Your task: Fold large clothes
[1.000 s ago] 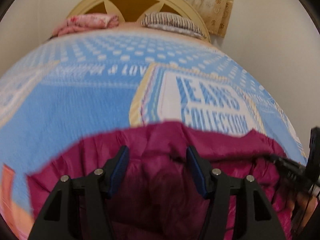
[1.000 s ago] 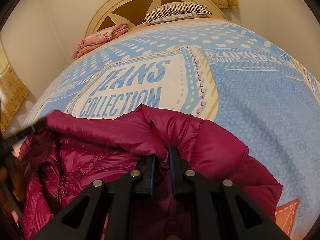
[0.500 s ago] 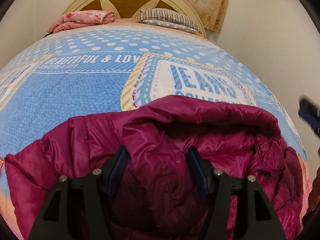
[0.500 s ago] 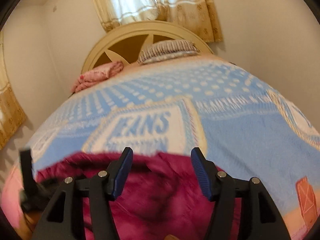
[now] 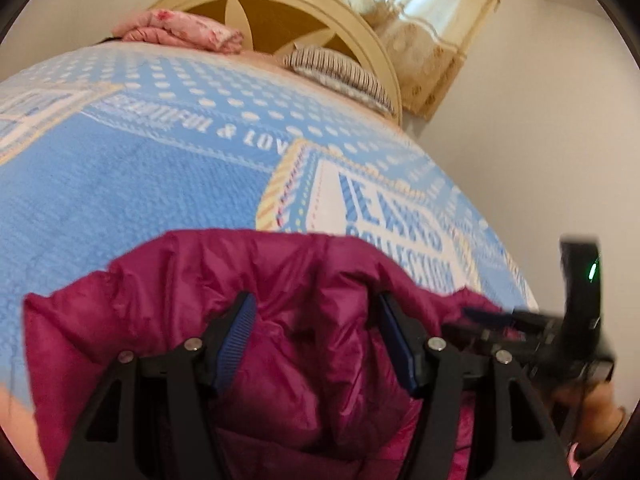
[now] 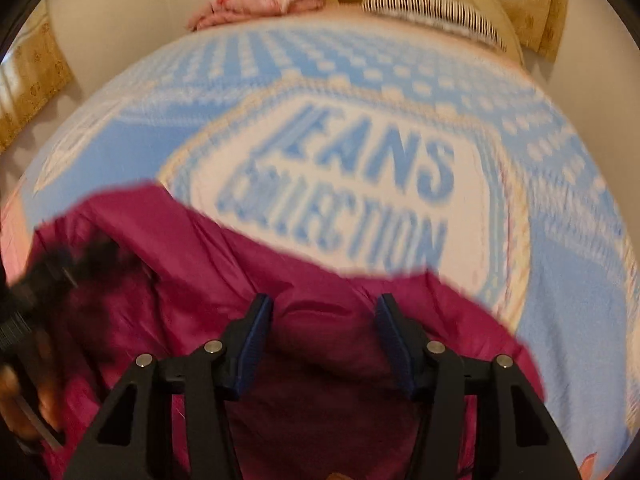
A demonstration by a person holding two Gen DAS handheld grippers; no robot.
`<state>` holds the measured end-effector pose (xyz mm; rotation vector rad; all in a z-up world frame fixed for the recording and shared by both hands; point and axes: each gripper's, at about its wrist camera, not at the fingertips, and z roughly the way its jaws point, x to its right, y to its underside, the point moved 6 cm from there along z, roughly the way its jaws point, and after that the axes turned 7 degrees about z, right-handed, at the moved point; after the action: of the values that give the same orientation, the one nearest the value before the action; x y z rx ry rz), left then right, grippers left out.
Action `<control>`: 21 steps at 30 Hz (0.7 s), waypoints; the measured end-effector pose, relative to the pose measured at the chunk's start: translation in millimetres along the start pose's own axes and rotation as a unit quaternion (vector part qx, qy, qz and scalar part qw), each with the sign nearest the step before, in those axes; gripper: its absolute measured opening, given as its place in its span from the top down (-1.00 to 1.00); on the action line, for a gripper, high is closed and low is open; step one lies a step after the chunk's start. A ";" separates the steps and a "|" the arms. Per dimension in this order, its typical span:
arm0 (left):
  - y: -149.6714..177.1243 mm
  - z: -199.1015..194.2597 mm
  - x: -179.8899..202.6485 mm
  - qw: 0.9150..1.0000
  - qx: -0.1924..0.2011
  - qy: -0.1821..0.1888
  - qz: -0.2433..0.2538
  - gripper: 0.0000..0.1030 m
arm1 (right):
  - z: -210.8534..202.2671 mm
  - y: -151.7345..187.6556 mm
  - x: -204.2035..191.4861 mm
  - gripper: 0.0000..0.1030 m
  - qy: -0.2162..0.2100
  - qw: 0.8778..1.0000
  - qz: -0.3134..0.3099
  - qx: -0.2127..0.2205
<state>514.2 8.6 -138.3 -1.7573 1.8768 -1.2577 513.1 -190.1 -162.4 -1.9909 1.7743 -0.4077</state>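
two grippers hang over one magenta puffer jacket (image 5: 192, 320), which lies bunched at the near edge of the bed (image 5: 120, 184), on a blue printed bedspread; the left gripper (image 5: 316, 340) stands with its jaws moderately wide, padding bulging up between the pads but not pinched, so it holds nothing; the right gripper (image 6: 324, 338) has just been closing a little from a wider gape, and its jaws are likewise apart over the fabric with no grip; judging by the quilted, shiny shell, the jacket should be light, soft and springy, slippery under the pads, and likely to puff back open after a fold; a firm seam, hem or collar edge looks the better hold than the slick padded panels; the bedspread reads "jeans collection" in a pale label panel (image 6: 340, 184) just beyond the jacket, and "beautiful & lov" in a band farther toward the headboard (image 5: 288, 20).
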 end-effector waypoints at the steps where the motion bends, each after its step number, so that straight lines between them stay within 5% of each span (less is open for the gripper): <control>1: -4.5 -3.2 4.8 1.000 0.003 -0.002 0.006 -0.27 | -1.8 5.7 1.1 -0.06 0.002 1.000 -0.009 0.005; 5: -40.6 -20.4 30.7 0.999 0.032 -0.017 0.031 -0.30 | -1.4 13.7 -0.5 -0.06 0.014 0.999 -0.033 0.022; 8: -62.4 -22.0 56.4 0.995 0.048 -0.042 0.076 -0.75 | -0.5 14.9 1.4 -0.06 0.008 0.999 -0.027 0.038; 9: -66.0 -17.1 63.9 0.993 0.044 -0.057 0.099 -0.75 | 0.9 15.3 -0.5 -0.06 0.008 0.998 -0.029 0.046; 16: -28.3 51.9 33.5 0.975 -0.073 -0.170 0.122 -0.61 | -3.3 18.4 0.3 -0.06 0.003 0.996 -0.028 0.079; 21: -3.5 54.4 11.7 0.978 -0.087 -0.161 0.095 -0.60 | -12.6 17.9 0.7 -0.06 -0.006 0.996 -0.024 0.090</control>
<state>552.6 -23.2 -163.3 -1.6929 1.9505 -0.7099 491.6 -193.9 -160.7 -1.9088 1.6241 -0.5495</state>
